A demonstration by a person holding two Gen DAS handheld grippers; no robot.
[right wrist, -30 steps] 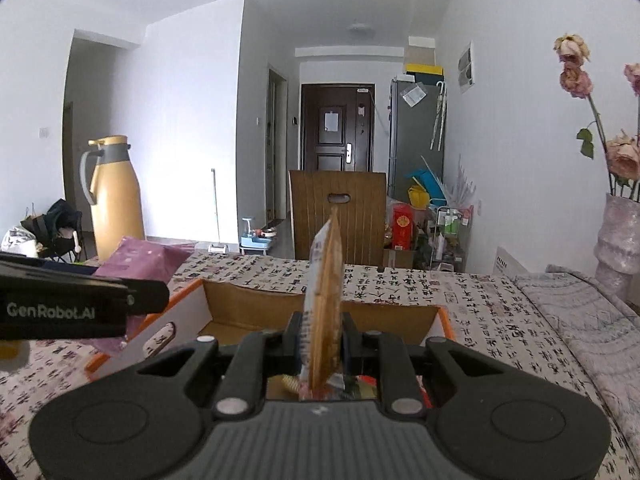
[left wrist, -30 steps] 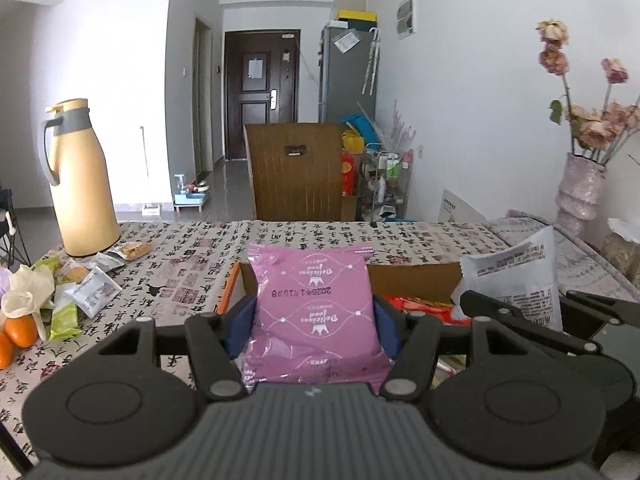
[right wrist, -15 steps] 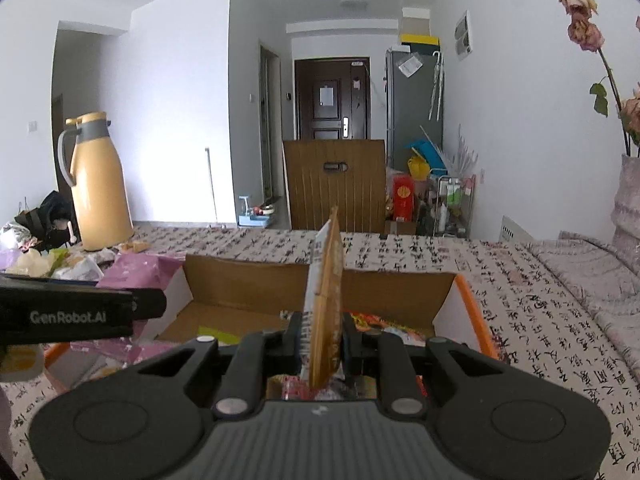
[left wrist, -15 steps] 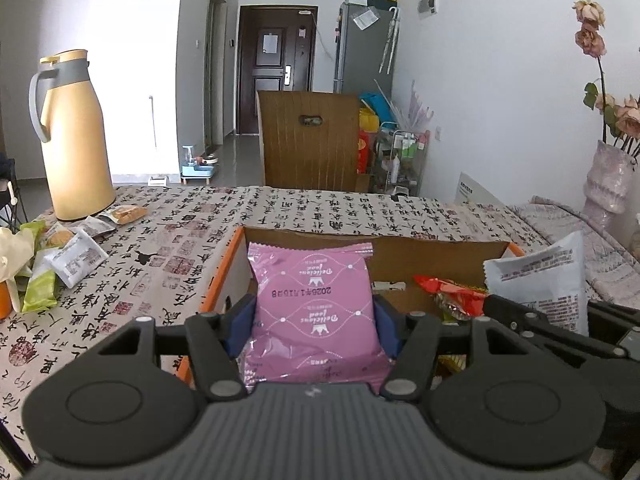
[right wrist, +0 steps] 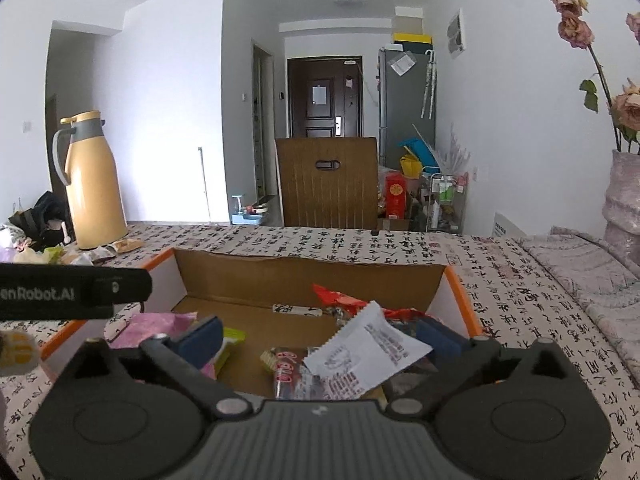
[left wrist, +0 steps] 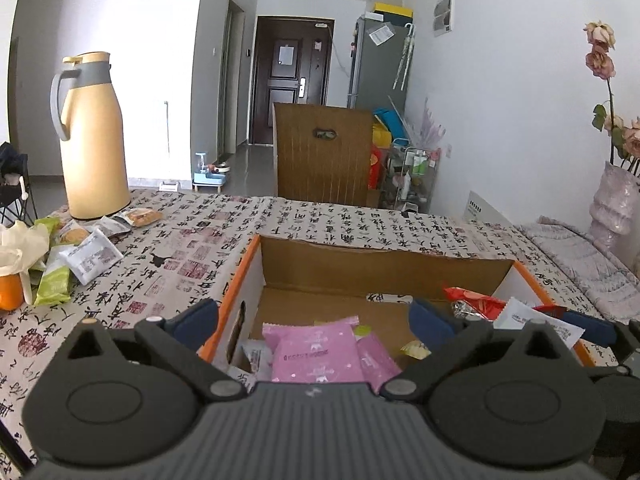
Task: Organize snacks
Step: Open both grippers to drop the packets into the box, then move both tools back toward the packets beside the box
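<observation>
Left wrist: patterned tablecloth (left wrist: 320, 224), thermos (left wrist: 94, 136) far-left, door (left wrist: 292, 80) beyond.

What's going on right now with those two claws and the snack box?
Left gripper and right gripper just opened, empty. Pink packet and white packet lie in the cardboard box. More snacks wait by the thermos.

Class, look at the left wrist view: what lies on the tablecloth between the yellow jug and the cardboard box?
Loose snack packets lie near the jug; from there to the box the tablecloth is bare. The left wrist view shows it best.
</observation>
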